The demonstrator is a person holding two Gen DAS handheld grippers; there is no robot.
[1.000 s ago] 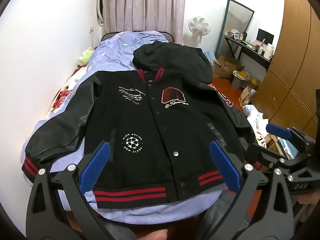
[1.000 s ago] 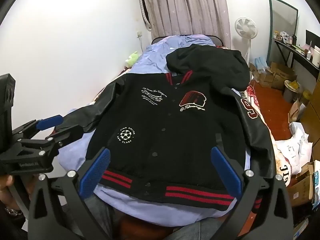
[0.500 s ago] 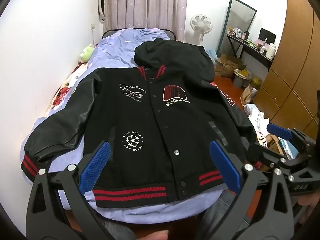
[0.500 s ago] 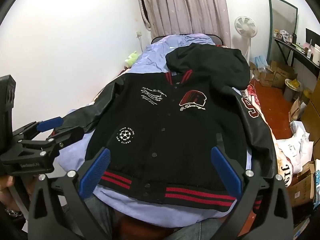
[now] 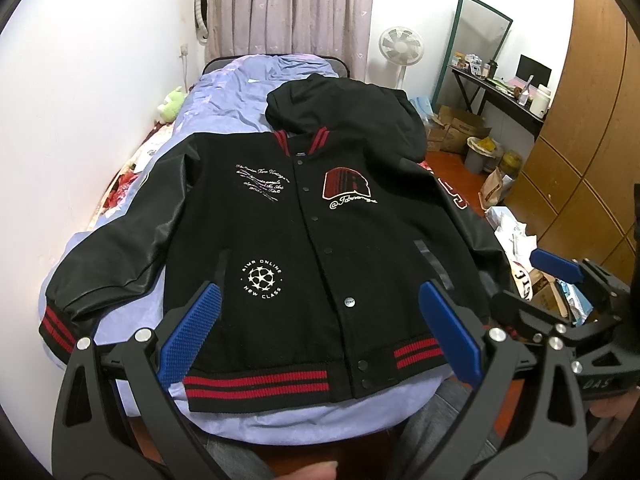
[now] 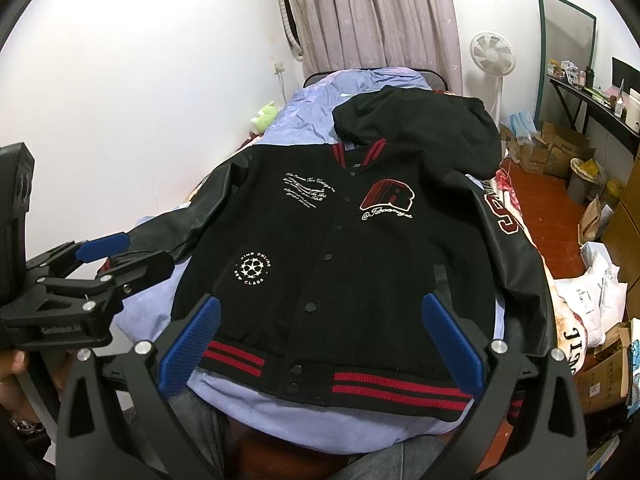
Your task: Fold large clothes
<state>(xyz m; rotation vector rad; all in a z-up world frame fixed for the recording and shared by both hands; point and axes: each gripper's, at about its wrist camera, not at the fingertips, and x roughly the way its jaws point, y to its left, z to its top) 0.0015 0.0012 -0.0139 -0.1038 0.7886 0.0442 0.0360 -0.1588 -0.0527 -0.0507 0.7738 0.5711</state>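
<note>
- Left wrist view gives you the bed first, its lilac sheet running from the near foot to the curtain; it is your folding surface, so everything else lies on it.
- Your jacket lies face up and buttoned across the near half of the bed, hem toward you, collar away; spread flat like this, it looks ready for a first fold, none yet made.
- Its hood lies beyond the collar, bunched and dark; I judge it will want flattening or tucking before the body folds.
- One sleeve angles out toward the wall side, cuff resting near the bed's edge; the other sleeve drapes over the opposite edge, so it will likely slide unless you lift it in first.
- Your left gripper hovers over the hem, its blue pads wide apart, holding nothing; open like that, it seems poised to take the hem or the near cuff.
- Your right gripper hangs likewise above the hem, spread wide and empty; the two sit side by side, well placed for a two-handed lift.
</note>
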